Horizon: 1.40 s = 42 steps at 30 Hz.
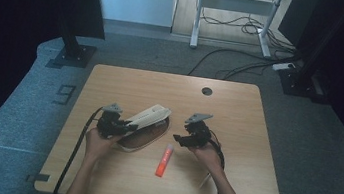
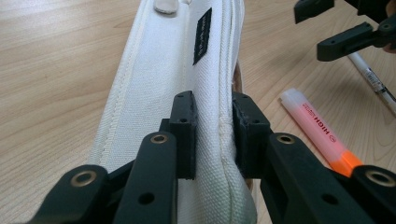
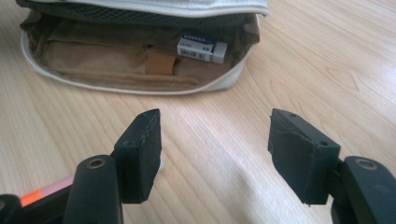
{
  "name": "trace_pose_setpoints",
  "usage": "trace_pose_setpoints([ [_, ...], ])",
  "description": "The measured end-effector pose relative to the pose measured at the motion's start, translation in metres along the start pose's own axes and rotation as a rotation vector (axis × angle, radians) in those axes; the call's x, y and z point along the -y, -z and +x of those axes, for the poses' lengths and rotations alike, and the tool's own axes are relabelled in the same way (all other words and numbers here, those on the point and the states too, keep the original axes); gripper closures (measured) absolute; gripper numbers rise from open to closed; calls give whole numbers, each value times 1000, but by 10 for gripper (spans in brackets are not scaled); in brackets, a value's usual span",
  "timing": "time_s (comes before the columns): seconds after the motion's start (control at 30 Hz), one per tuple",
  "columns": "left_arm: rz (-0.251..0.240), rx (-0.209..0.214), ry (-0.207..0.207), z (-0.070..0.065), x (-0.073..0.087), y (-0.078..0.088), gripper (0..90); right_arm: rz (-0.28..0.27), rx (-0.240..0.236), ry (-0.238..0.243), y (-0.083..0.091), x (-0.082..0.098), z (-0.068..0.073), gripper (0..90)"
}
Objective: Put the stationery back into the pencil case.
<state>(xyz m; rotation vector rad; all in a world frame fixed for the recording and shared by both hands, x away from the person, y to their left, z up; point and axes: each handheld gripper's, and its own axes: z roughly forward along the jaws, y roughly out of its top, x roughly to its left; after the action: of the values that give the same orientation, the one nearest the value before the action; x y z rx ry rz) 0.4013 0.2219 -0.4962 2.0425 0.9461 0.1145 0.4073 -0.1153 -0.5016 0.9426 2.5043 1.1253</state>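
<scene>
A white pencil case (image 1: 149, 115) lies open in the middle of the table, its brown lining showing. My left gripper (image 1: 124, 126) is shut on the case's upper flap (image 2: 159, 70) and holds it tilted up off the base. Inside the case (image 3: 93, 70) sits a white eraser (image 3: 201, 48) with a blue label. My right gripper (image 1: 178, 138) hovers just right of the case, open with nothing between its fingers (image 3: 140, 144). An orange highlighter (image 1: 164, 160) lies on the table between my hands, close by the right gripper.
A thin white pen (image 1: 204, 179) lies by the right forearm, also seen as pen (image 2: 373, 81) beyond the highlighter (image 2: 322, 135). The wooden table (image 1: 238, 116) has a round cable hole (image 1: 206, 91) at the back. Bare wood lies behind the case.
</scene>
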Motion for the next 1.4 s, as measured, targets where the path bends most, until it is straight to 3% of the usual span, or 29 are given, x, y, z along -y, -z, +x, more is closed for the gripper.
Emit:
trace_pose_setpoints([
  [0.77, -1, 1, 0, -1, 0, 1, 725, 16, 84, -44, 47, 56, 1, 348],
  [1.1, 2, 1, -4, -1, 0, 1, 724, 34, 118, -104, 64, 84, 0, 348],
  [1.4, 5, 1, -7, -3, 0, 0, 722, 50, 175, -127, 80, 105, 6, 353],
])
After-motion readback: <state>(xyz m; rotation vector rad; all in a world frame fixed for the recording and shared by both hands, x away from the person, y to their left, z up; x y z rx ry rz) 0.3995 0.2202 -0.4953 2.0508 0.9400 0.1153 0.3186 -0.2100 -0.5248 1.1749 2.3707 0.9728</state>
